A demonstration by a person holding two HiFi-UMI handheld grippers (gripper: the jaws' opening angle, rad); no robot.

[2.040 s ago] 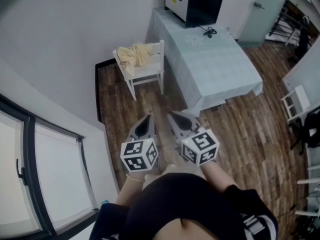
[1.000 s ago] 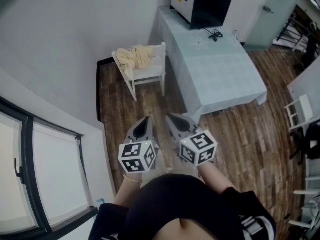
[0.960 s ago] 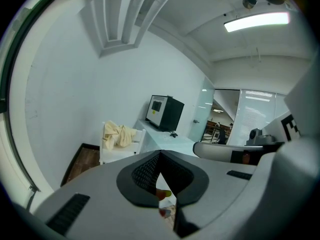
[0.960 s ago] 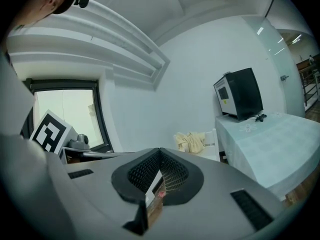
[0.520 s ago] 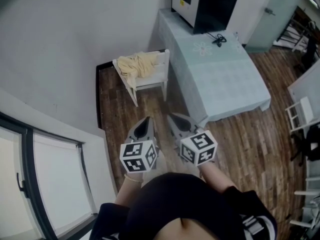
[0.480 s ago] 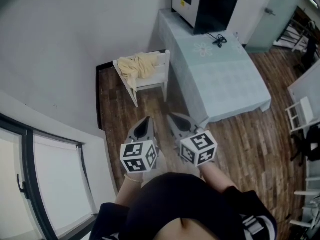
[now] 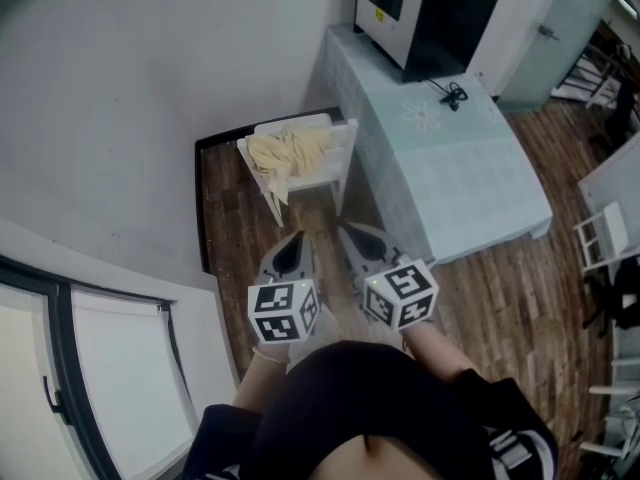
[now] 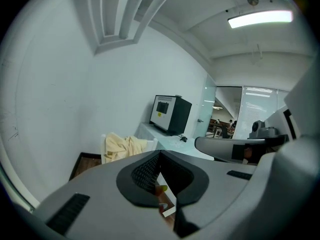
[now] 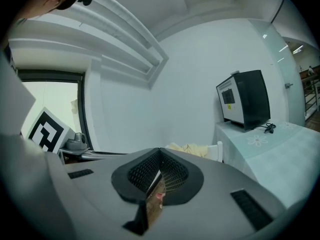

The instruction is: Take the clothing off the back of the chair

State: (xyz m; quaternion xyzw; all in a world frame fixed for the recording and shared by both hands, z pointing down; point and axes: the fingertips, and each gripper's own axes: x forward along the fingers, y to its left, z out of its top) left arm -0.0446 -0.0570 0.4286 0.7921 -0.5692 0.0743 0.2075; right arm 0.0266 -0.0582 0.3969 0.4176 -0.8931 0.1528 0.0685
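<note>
With our left gripper [image 7: 293,240] and right gripper [image 7: 352,233] both closed and empty at the head view's centre, well apart from the pale yellow clothing [image 7: 288,152] draped over the white chair [image 7: 345,146] just above, we should approach, open the jaws, then pinch a thick fold.

Office-like room, wood-plank floor [image 7: 480,288], cloth-covered table [image 7: 450,178], frosted glass door [image 8: 209,109], ceiling strip light [image 8: 260,18], plain white wall [image 7: 150,88]
</note>
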